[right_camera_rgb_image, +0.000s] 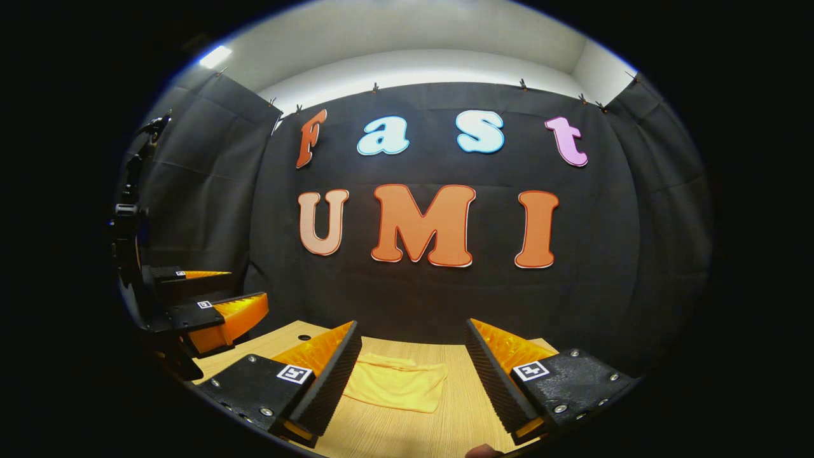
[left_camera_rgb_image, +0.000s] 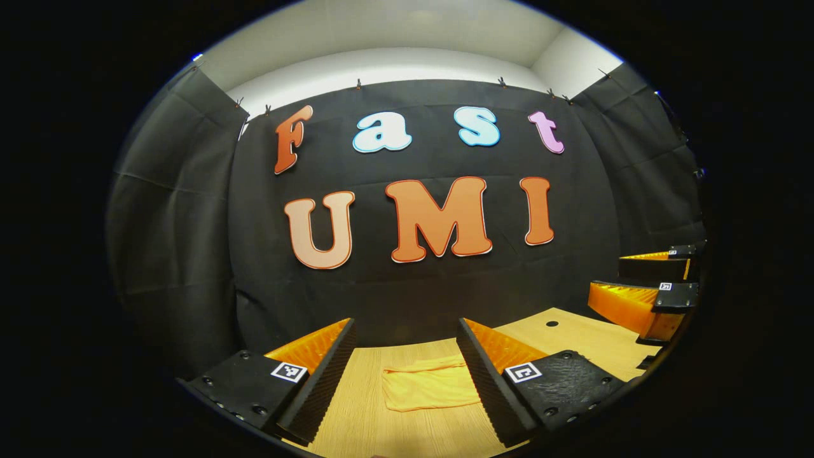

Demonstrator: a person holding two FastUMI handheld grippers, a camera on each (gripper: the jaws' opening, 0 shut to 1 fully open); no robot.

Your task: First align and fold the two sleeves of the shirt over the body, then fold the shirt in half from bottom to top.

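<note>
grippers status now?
Left gripper: open, empty, above the shirt.
Right gripper: open, empty.

no readable text besides booth wall.

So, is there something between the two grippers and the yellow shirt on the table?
Nothing visible stands in the way. The shirt lies as a compact bundle on the wooden table, ahead of the open left gripper and the open right gripper. Only bare tabletop lies between the fingers and the cloth.
</note>
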